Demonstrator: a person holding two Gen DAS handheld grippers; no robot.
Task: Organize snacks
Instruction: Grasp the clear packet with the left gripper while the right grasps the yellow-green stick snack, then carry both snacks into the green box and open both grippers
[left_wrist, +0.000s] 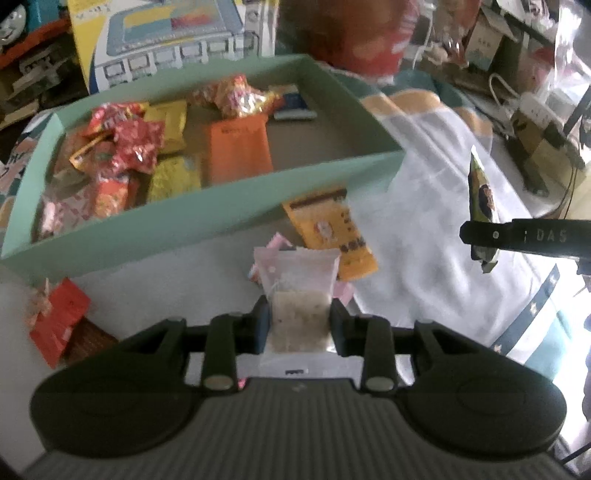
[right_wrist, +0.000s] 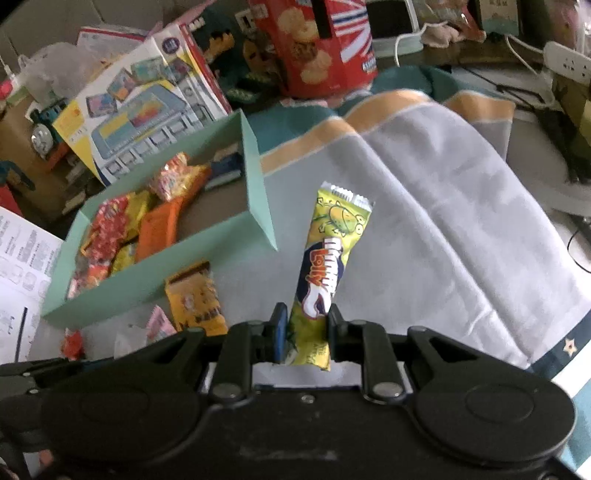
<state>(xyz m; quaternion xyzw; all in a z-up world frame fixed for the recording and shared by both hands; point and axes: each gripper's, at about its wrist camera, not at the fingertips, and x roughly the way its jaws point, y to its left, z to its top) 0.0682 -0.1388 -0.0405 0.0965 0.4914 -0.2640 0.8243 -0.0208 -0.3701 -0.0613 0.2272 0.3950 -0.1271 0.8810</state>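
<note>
Snacks already fill the left part of the green box (left_wrist: 207, 206), while its right part is bare. The left gripper (left_wrist: 299, 317) is closed on a pale translucent packet (left_wrist: 299, 280), and the right gripper (right_wrist: 304, 328) pinches a yellow tube snack (right_wrist: 328, 254). On the cloth (right_wrist: 443, 221) an orange packet (left_wrist: 332, 232), a pink one and a red one still wait.

My left gripper (left_wrist: 299, 317) is black and carries a translucent white packet (left_wrist: 300, 291) with pale speckled filling. My right gripper (right_wrist: 304, 328), black with one blue pad, carries a yellow-green stick pack (right_wrist: 328, 258) with a frog drawing and orange-white lettering. The box (left_wrist: 207, 218) is mint green, its snacks red, yellow and orange. The cloth (right_wrist: 443, 221) is grey with an orange band and teal edge.
</note>
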